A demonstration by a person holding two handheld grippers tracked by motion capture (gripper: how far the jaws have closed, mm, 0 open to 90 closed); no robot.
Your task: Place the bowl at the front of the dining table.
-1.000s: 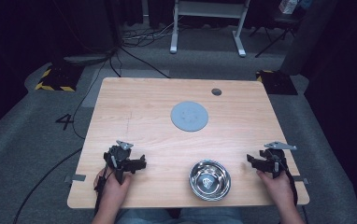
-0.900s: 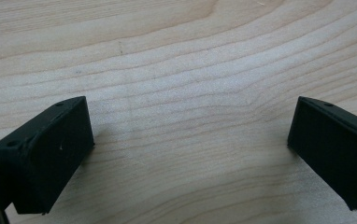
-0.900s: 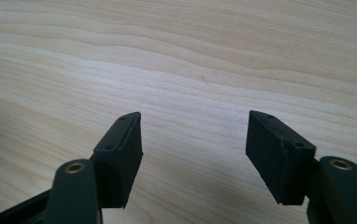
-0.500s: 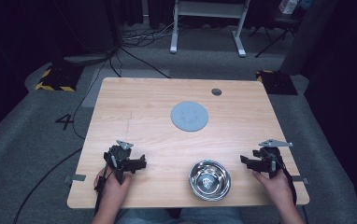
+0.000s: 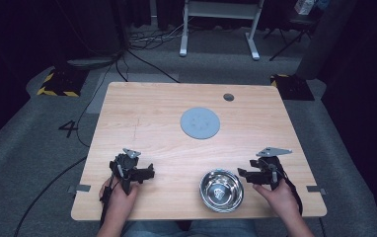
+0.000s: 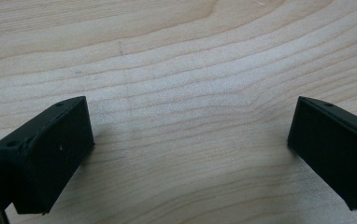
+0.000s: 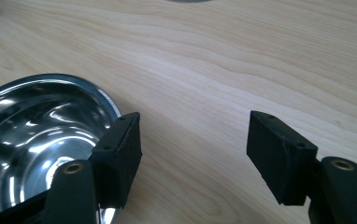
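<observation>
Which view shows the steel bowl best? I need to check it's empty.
The high view: the whole steel bowl shows, nothing inside. The right gripper view shows part of its rim and shiny inside; the left gripper view shows bare table.

A shiny steel bowl [image 5: 221, 190] sits upright near the table's front edge, right of centre.

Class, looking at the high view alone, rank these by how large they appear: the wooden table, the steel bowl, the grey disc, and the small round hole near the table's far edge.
1. Wooden table
2-3. Steel bowl and grey disc: look alike, and the bowl sits nearer the camera, so unranked
4. Round hole
</observation>
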